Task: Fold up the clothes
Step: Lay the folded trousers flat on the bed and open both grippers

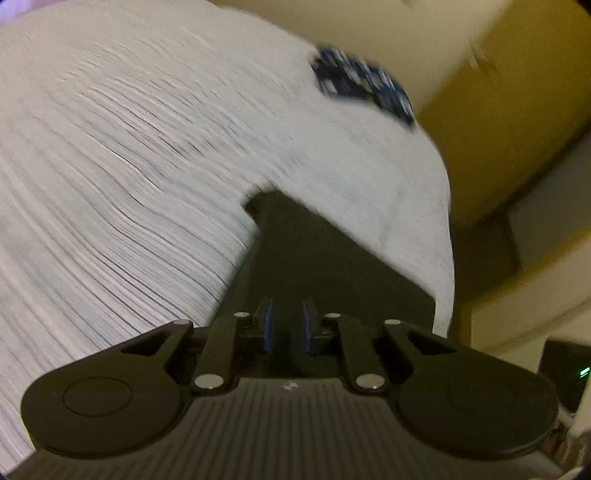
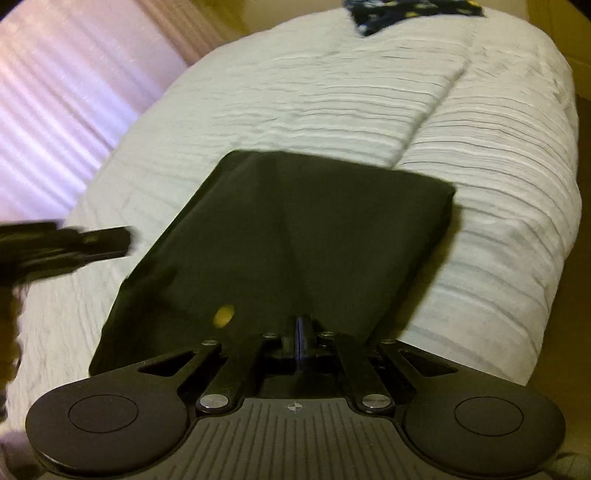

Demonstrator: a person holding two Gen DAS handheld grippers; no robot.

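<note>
Where the ribbed white quilted bedspread [image 2: 332,110] covers the bed, a dark, plain folded cloth garment [image 2: 295,240] lies flat on it, its near edge pinched between the fully closed fingers of the right gripper [image 2: 300,341]. The left gripper [image 1: 287,321] has its blue-padded fingers [image 1: 266,321] narrow, a slim gap between them, with dark cloth in front; whether they clamp it I cannot tell. A blue patterned fabric piece [image 2: 410,13] sits at the bedspread's far end.
</note>
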